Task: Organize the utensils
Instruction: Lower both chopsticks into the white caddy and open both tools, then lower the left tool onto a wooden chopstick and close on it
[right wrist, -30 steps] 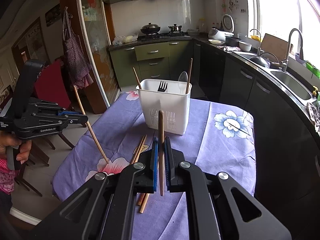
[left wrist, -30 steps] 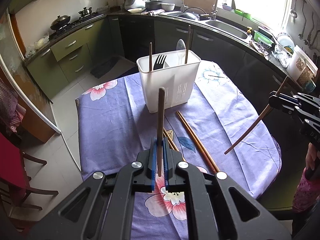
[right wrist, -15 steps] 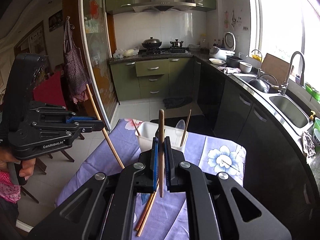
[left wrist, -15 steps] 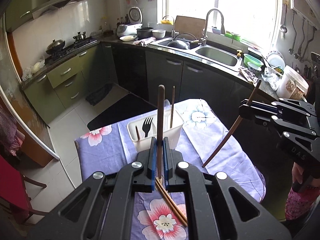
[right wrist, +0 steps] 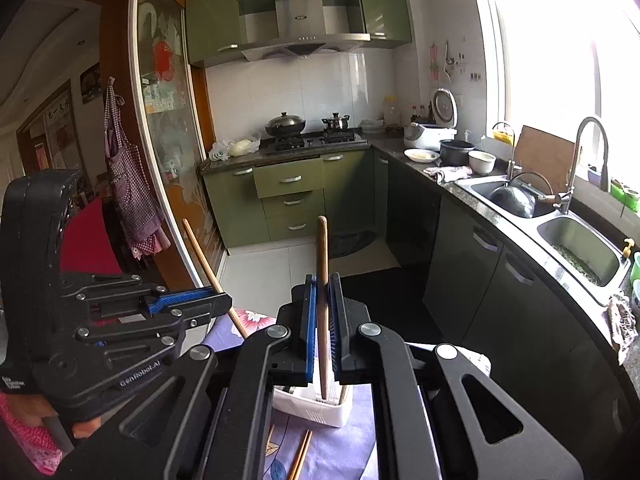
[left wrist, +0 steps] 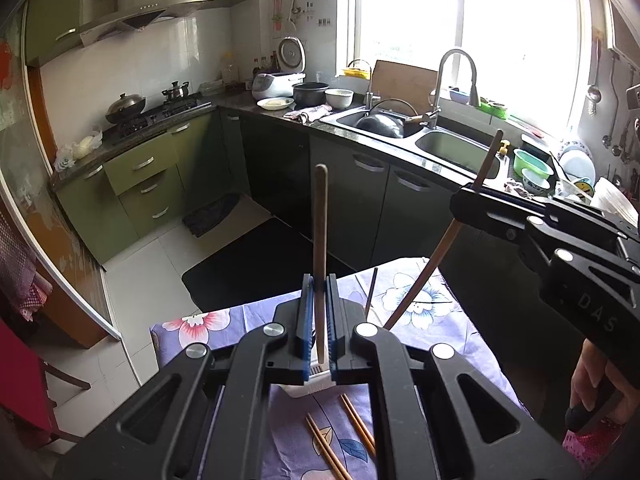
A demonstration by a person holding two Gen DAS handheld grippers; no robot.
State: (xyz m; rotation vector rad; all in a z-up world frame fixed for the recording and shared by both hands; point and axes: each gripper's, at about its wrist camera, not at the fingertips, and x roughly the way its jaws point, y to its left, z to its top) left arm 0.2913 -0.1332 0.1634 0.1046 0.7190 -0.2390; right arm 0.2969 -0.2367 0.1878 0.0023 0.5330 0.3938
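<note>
My left gripper [left wrist: 319, 284] is shut on a wooden chopstick [left wrist: 320, 220] that stands upright between its blue pads. My right gripper [right wrist: 322, 284] is shut on a second chopstick [right wrist: 322, 248], also upright. Both hang above the white utensil holder [right wrist: 316, 408], which the gripper bodies mostly hide; only a sliver of that holder [left wrist: 310, 386] shows in the left wrist view. The right gripper [left wrist: 460, 200] appears there at right, its chopstick [left wrist: 424, 276] slanting down toward the holder. The left gripper [right wrist: 226, 304] sits at left in the right wrist view.
Loose chopsticks [left wrist: 352, 432] lie on the purple floral tablecloth [left wrist: 420, 304] just in front of the holder. One dark stick [left wrist: 371, 292] stands in the holder. Dark cabinets and a sink counter [left wrist: 440, 148] run behind the table. A red chair [right wrist: 86, 240] stands at left.
Both grippers have risen with their chopsticks and moved over the holder. The holder has dropped from mid-frame to beneath the gripper bodies, and more of the kitchen shows.
</note>
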